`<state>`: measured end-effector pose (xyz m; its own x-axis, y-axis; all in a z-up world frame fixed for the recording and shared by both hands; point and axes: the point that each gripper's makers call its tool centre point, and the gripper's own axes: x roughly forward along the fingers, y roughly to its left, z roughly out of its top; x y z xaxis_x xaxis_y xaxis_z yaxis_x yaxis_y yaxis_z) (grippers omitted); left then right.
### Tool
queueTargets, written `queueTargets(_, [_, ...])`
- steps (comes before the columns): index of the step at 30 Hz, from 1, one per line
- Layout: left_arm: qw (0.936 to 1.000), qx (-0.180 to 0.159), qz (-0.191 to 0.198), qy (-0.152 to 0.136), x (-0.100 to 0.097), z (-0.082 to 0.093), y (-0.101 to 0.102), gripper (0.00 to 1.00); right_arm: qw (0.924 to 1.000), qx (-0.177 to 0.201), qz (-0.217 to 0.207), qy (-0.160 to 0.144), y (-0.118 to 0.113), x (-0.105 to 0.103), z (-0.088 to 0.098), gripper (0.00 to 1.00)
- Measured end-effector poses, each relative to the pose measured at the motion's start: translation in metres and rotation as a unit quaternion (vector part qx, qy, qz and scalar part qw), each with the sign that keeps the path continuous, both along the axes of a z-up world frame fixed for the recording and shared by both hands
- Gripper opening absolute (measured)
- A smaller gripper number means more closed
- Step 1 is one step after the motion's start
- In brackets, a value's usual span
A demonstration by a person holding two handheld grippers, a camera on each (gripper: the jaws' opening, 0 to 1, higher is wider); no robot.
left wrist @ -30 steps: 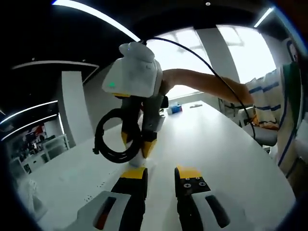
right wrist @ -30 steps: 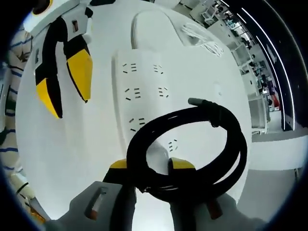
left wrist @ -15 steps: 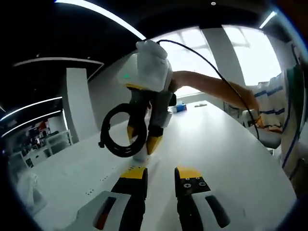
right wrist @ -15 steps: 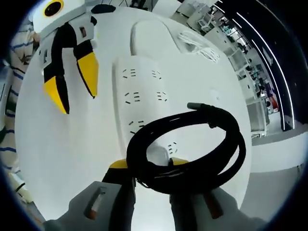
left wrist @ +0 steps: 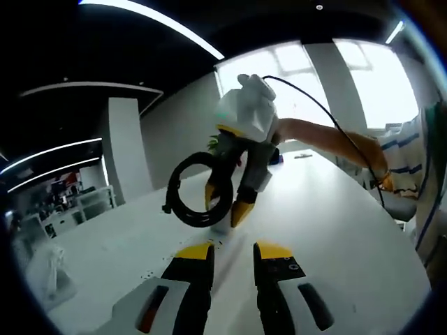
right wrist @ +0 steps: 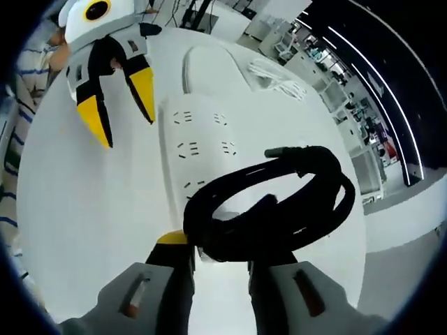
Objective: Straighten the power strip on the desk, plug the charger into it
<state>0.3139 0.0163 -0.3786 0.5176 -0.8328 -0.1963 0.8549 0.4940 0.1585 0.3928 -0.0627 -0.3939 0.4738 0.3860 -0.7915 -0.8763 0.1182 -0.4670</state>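
White desk (right wrist: pixel 77 202) carries white power strip (right wrist: pixel 199 150), lying flat near desk middle, sockets facing up. White cable bundle (right wrist: pixel 279 73) lies beyond strip, toward far desk edge. Right gripper (right wrist: pixel 213 250) hangs above strip end nearest to it, jaws closed on white charger (left wrist: pixel 222 218) with black coiled cord (right wrist: pixel 276 209); charger raised above desk. Left gripper (left wrist: pixel 233 252) jaws parted, holding nothing, low over desk beside strip, well apart from charger. Person's arm (left wrist: pixel 328 136) reaches from right desk edge.

Matt white plastic power strip (right wrist: pixel 199 150), black rubbery coiled cable (right wrist: pixel 276 209), smooth white desk (right wrist: pixel 84 209)
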Motion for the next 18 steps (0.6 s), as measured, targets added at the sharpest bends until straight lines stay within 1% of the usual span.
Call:
queueTargets(4, [0.9998, 0.002, 0.016, -0.011, 0.005, 0.006, 0.007, 0.23, 0.9987, 0.05, 0.005, -0.007, 0.001, 0.0, 0.0, 0.29])
queueTargets(8, [0.9996, -0.005, 0.026, -0.009, 0.009, 0.009, 0.012, 0.23, 0.9961, 0.086, 0.014, -0.014, 0.001, 0.0, 0.0, 0.29])
queueTargets(12, [0.9992, -0.012, 0.037, -0.005, 0.015, 0.011, 0.018, 0.23, 0.9909, 0.132, 0.015, -0.017, 0.002, -0.001, 0.001, 0.3])
queueTargets(15, [0.999, -0.016, 0.041, -0.001, 0.017, 0.011, 0.02, 0.23, 0.9856, 0.168, 0.013, -0.017, 0.003, -0.002, 0.002, 0.3])
queueTargets(18, [0.9988, -0.016, 0.045, 0.0, 0.018, 0.011, 0.022, 0.23, 0.9827, 0.183, 0.013, -0.021, 0.003, -0.002, 0.002, 0.3])
